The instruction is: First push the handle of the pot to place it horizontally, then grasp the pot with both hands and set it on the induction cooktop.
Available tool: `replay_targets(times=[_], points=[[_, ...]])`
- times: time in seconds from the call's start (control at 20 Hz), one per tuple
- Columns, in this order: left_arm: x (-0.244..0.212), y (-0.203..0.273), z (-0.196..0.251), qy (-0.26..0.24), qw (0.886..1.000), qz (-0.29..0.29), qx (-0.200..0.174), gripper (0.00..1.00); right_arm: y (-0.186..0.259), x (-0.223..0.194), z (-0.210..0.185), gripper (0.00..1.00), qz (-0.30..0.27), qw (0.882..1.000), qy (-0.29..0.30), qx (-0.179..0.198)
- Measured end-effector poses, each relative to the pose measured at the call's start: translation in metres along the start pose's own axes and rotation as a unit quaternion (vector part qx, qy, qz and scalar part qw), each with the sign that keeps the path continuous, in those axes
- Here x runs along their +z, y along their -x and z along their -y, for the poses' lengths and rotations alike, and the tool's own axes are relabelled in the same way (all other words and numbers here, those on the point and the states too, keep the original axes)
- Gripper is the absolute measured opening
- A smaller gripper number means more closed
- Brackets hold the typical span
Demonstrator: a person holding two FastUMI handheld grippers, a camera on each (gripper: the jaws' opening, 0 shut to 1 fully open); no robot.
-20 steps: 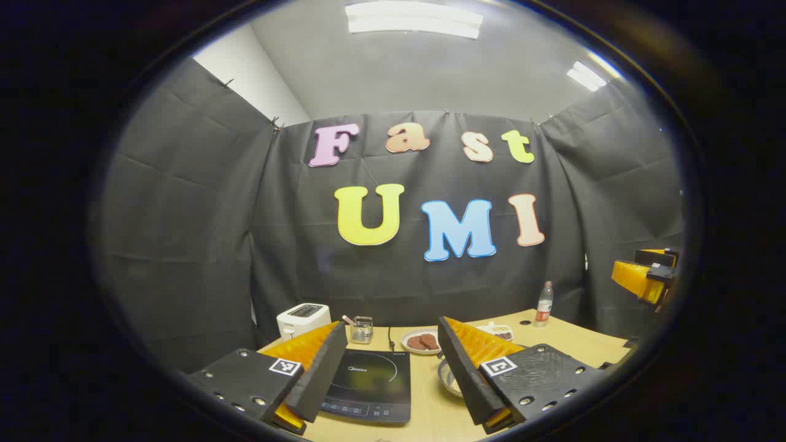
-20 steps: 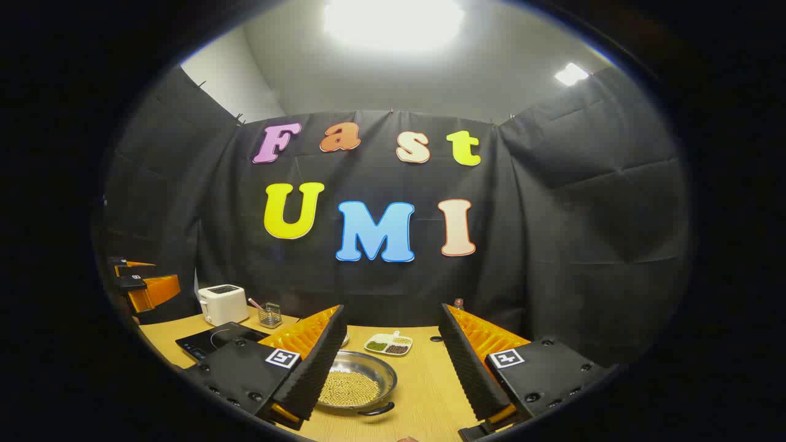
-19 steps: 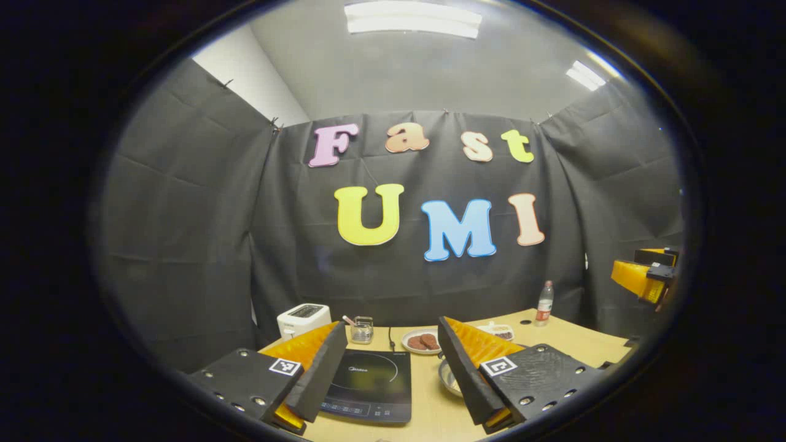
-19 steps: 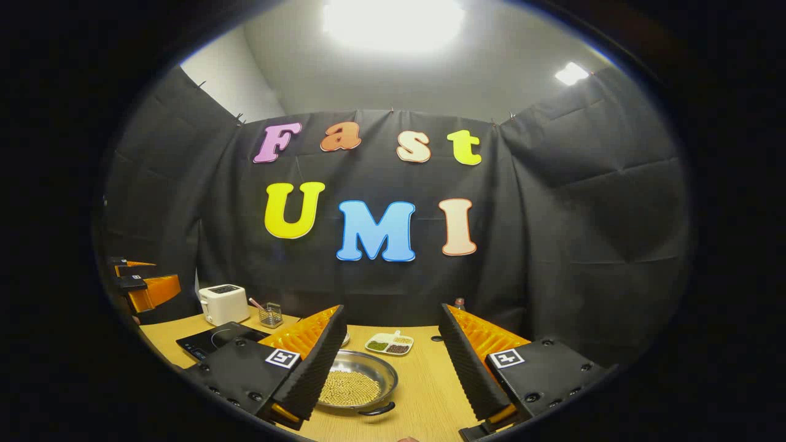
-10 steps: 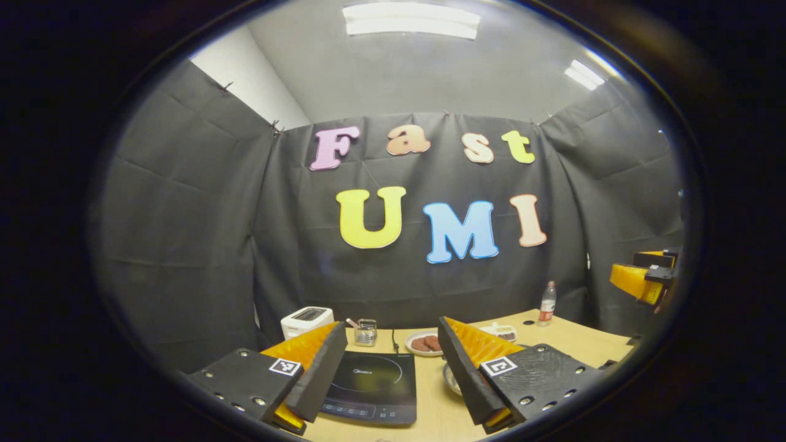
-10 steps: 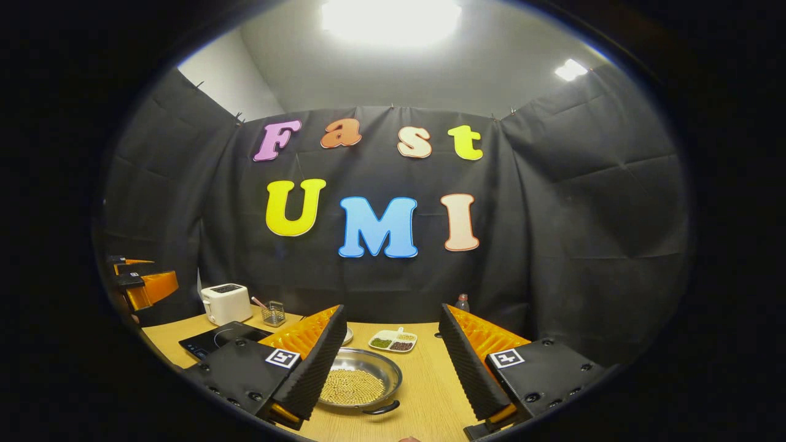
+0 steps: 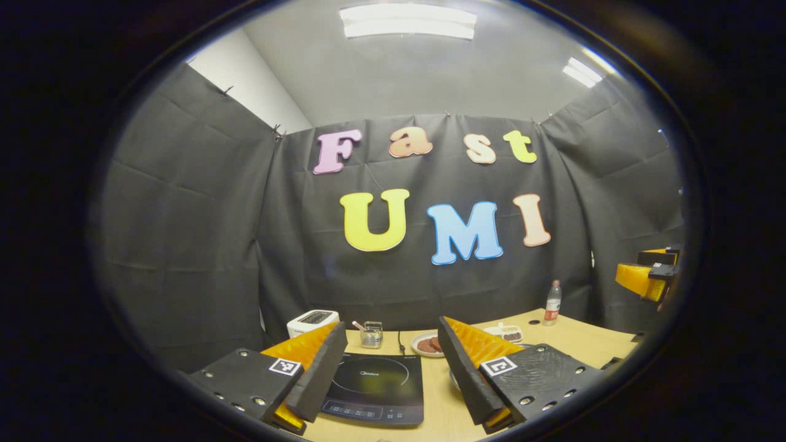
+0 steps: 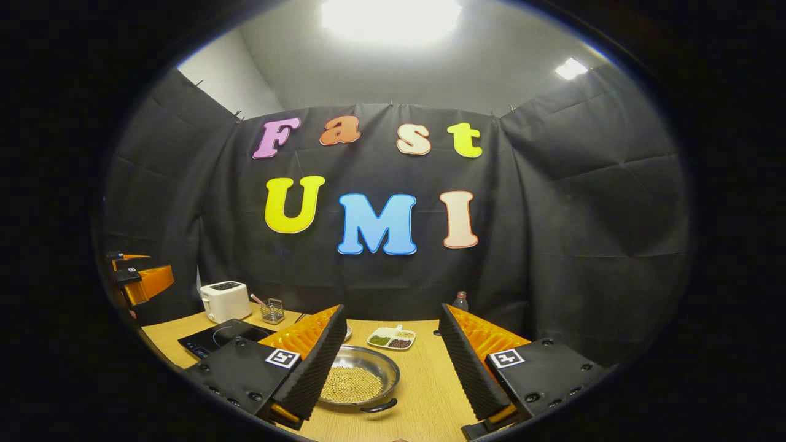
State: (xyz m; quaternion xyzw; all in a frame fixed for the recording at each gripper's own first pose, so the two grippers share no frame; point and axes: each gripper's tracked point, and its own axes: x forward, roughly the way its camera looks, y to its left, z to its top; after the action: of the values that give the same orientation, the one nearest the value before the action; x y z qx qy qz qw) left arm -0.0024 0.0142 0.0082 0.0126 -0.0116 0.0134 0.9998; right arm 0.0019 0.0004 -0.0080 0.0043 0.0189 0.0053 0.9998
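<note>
On the wooden table (image 8: 430,393), going from the left, a white toaster (image 8: 225,301) stands at the back with the black induction cooktop (image 7: 376,388) in front of it, and the left gripper (image 7: 387,368) hangs above that cooktop with its jaws spread wide and nothing between them. Further right the steel pot (image 8: 359,383), filled with small yellow beans, sits flat on the table beside the cooktop, its dark handle (image 8: 379,406) pointing toward the near edge. The right gripper (image 8: 390,362) hovers over the pot, likewise wide apart and empty, with a divided snack dish (image 8: 392,339) behind.
</note>
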Motion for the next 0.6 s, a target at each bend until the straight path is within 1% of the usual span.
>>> replay_targets(times=[0.05, 0.25, 0.3, 0.4, 0.5, 0.55, 0.6], points=[[0.000, 0.001, 0.000, 0.000, 1.000, 0.001, -0.001, 0.90, 0.000, 0.001, 0.000, 0.96, -0.001, 1.000, 0.000, 0.001], [0.002, 0.002, -0.003, -0.002, 1.000, 0.001, 0.001, 0.90, -0.001, 0.002, -0.005, 0.96, -0.001, 1.000, -0.005, 0.006], [0.002, 0.003, -0.005, -0.003, 1.000, 0.002, 0.002, 0.88, -0.001, 0.002, -0.006, 0.96, 0.000, 1.000, -0.006, 0.007], [0.002, 0.003, -0.008, -0.003, 1.000, 0.002, 0.006, 0.90, 0.000, 0.002, -0.007, 0.95, 0.002, 1.000, -0.004, 0.007], [0.002, 0.004, -0.009, -0.003, 1.000, 0.001, 0.007, 0.88, 0.001, 0.003, -0.010, 0.81, 0.003, 1.000, -0.002, 0.008], [0.000, 0.005, -0.010, -0.003, 1.000, 0.001, 0.007, 0.90, 0.001, 0.002, -0.011, 0.77, 0.003, 1.000, -0.002, 0.010], [0.001, 0.005, -0.011, -0.002, 1.000, 0.001, 0.008, 0.90, 0.000, 0.001, -0.012, 0.71, 0.002, 1.000, -0.001, 0.010]])
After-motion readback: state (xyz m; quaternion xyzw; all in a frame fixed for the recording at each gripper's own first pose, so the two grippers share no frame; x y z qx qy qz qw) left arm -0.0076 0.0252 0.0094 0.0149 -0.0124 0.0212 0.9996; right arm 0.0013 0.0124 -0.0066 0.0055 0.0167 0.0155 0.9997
